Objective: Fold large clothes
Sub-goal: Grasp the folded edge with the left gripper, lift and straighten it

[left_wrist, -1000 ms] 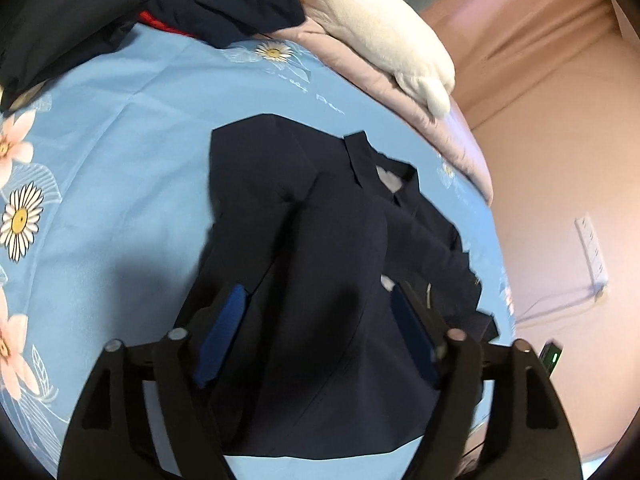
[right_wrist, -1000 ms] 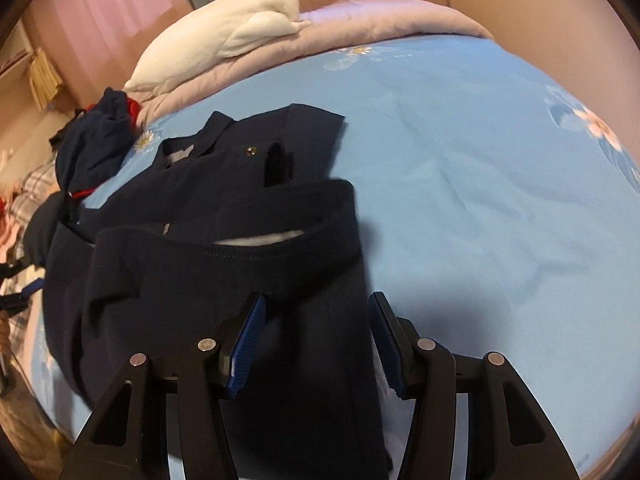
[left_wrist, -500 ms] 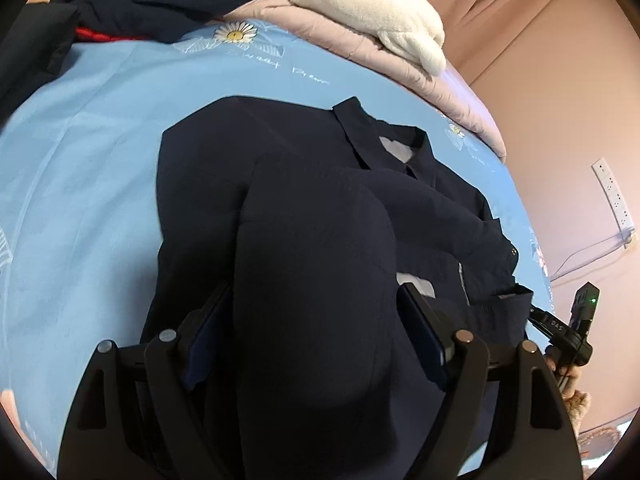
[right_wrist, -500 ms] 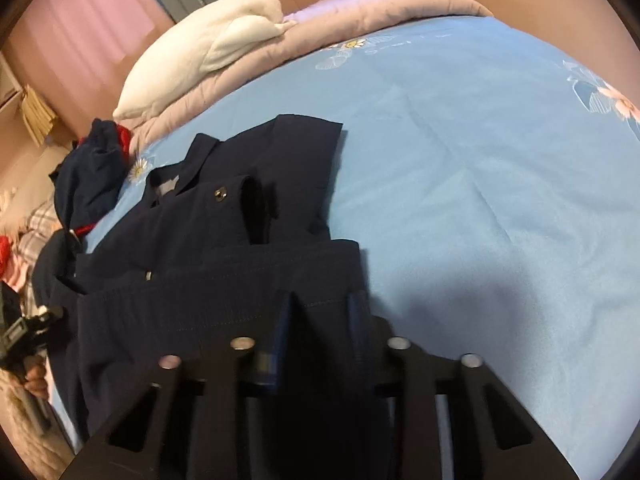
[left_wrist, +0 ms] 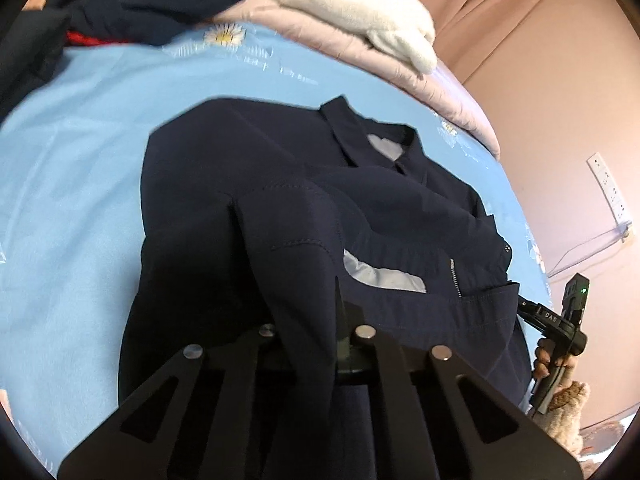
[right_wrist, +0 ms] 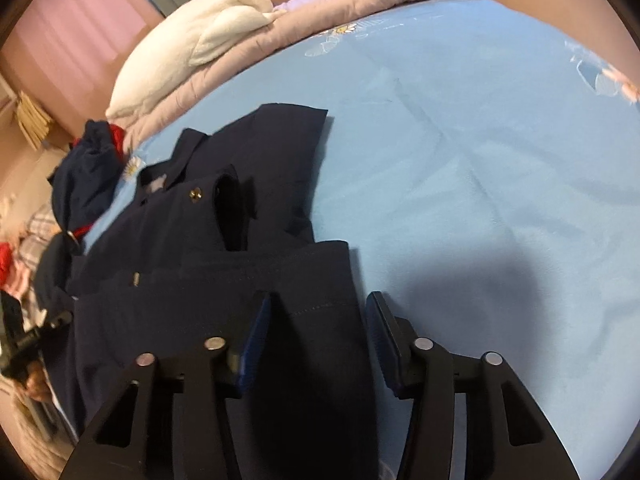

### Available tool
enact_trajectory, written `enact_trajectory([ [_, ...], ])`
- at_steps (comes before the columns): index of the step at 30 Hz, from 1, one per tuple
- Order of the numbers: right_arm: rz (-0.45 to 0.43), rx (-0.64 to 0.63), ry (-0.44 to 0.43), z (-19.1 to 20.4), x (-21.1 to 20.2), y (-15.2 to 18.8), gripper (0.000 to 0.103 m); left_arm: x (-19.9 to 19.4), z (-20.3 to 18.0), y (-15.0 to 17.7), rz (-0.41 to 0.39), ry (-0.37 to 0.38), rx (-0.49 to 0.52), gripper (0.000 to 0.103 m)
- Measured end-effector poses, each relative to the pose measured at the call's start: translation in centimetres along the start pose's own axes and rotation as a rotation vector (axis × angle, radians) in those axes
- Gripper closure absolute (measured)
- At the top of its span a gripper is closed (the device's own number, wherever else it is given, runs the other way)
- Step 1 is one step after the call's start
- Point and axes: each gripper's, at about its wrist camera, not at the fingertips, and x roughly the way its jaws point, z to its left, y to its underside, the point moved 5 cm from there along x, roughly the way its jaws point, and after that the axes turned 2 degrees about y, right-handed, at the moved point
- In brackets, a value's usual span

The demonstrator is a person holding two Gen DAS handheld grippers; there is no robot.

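Observation:
A navy jacket (left_wrist: 260,184) lies collar-away on the light blue bed sheet (left_wrist: 80,160), its lower part folded up over the chest. My left gripper (left_wrist: 316,320) is shut on a bunched ridge of the jacket's folded edge, which hides the pads. In the right wrist view the same jacket (right_wrist: 260,168) runs under my right gripper (right_wrist: 320,320). Its jaws are opening: the blue pads (right_wrist: 256,340) stand apart with the hem's corner lying between them, and a gap shows at the right pad. The right gripper's body and the hand holding it (left_wrist: 560,328) show at the jacket's far side.
A white blanket (left_wrist: 352,4) on a pink quilt (left_wrist: 452,92) lies at the head of the bed. A heap of dark and red clothes (right_wrist: 88,168) sits beside the jacket's collar. Open blue sheet (right_wrist: 500,160) stretches to the right. A wall with a socket (left_wrist: 610,184) stands beyond the bed's edge.
The left gripper has gone from wide open to shut on the jacket's fold. The right gripper's jaws pinched the hem half a second ago and now stand apart. Both hands moved toward the collar and lower.

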Motion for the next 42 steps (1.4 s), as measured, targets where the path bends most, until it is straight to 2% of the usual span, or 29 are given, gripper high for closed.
enact_trajectory([
  [1, -0.003, 0.004, -0.015, 0.1, -0.1, 0.1, 0.076, -0.9, -0.4, 0.1, -0.03, -0.008, 0.002, 0.098],
  [3, -0.028, -0.008, -0.018, 0.7, -1.0, 0.3, 0.089, -2.5, -0.9, 0.1, -0.071, -0.004, -0.001, 0.098],
  [4, -0.05, -0.018, 0.001, 1.0, -1.9, 0.4, 0.091, -3.7, -1.2, 0.2, -0.096, 0.001, -0.001, 0.098],
  [5, -0.078, -0.021, 0.005, 1.2, -3.0, 0.5, 0.092, -5.0, -1.5, 0.3, -0.125, 0.006, 0.001, 0.098],
  [8, -0.187, 0.002, -0.056, 1.9, -7.5, 0.7, 0.094, -9.0, -2.7, 0.9, -0.188, 0.05, 0.016, 0.098],
  [12, -0.357, 0.0, -0.084, 3.1, -14.7, 1.4, 0.095, -14.0, -4.7, 2.0, -0.288, 0.065, 0.065, 0.098],
  [14, -0.434, -0.007, -0.091, 3.9, -17.9, 1.8, 0.095, -16.4, -5.5, 2.8, -0.324, 0.112, 0.073, 0.097],
  [17, -0.526, -0.006, -0.106, 4.7, -21.6, 2.3, 0.096, -18.4, -6.3, 3.7, -0.356, 0.138, 0.094, 0.094],
  [21, -0.593, -0.024, -0.069, 6.0, -23.7, 3.0, 0.096, -19.3, -7.0, 4.1, -0.377, 0.117, 0.145, 0.088],
  [27, -0.549, 0.056, -0.042, 4.5, -21.0, 1.7, 0.097, -16.3, -6.6, 1.9, -0.292, 0.126, 0.142, 0.087],
  [32, -0.475, 0.101, 0.023, 3.1, -17.8, 0.5, 0.097, -12.1, -5.6, -0.8, -0.201, 0.126, 0.105, 0.087],
  [35, -0.435, 0.126, 0.061, 2.3, -16.1, 0.1, 0.097, -9.2, -5.0, -2.0, -0.14, 0.071, 0.113, 0.088],
  [37, -0.418, 0.144, 0.112, 1.5, -15.0, -0.2, 0.097, -7.7, -4.3, -2.5, -0.103, 0.041, 0.117, 0.077],
  [38, -0.411, 0.153, 0.134, 1.0, -14.5, -0.3, 0.097, -7.0, -4.0, -2.6, -0.08, 0.038, 0.111, 0.066],
  [39, -0.404, 0.167, 0.144, 0.5, -14.2, -0.2, 0.097, -6.4, -3.6, -2.7, -0.062, 0.047, 0.102, 0.061],
  [41, -0.375, 0.199, 0.153, -0.4, -13.4, 0.0, 0.097, -5.5, -3.2, -2.8, -0.03, 0.063, 0.09, 0.059],
  [42, -0.357, 0.21, 0.166, -0.9, -12.9, 0.3, 0.097, -5.2, -3.1, -3.0, -0.019, 0.061, 0.088, 0.054],
])
